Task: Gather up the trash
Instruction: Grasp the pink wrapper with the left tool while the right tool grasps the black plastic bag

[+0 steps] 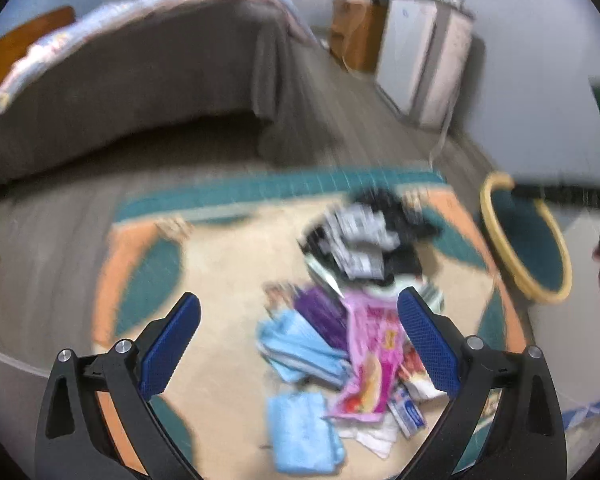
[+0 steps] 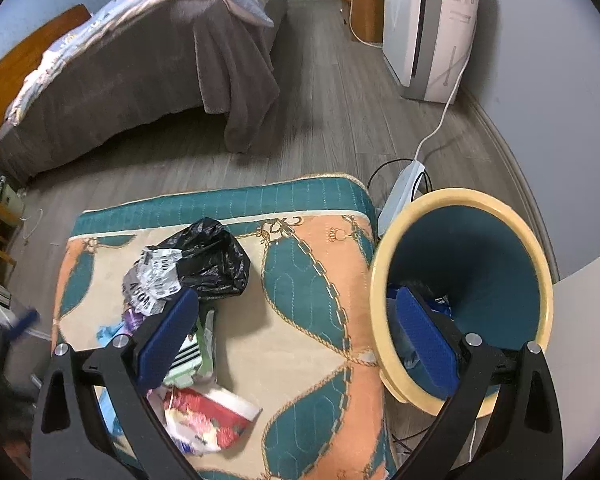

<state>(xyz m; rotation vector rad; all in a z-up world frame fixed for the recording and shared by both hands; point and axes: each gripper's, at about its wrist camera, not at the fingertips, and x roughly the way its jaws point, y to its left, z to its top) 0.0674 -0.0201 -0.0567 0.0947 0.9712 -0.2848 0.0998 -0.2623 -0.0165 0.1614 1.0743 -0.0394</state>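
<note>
Left gripper (image 1: 298, 344) fingers wide, empty, above wrapper pile (image 1: 352, 344) on patterned surface (image 2: 300, 344). Right gripper (image 2: 298, 340) wide, empty, beside bin (image 2: 460, 200). Bin holds little; most trash remains uncollected.

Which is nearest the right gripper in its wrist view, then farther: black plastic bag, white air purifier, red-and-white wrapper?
1. Red-and-white wrapper, low left, just beneath the right gripper.
2. Black plastic bag, left, mid-cushion.
3. White air purifier, far, upper right by the wall.
</note>
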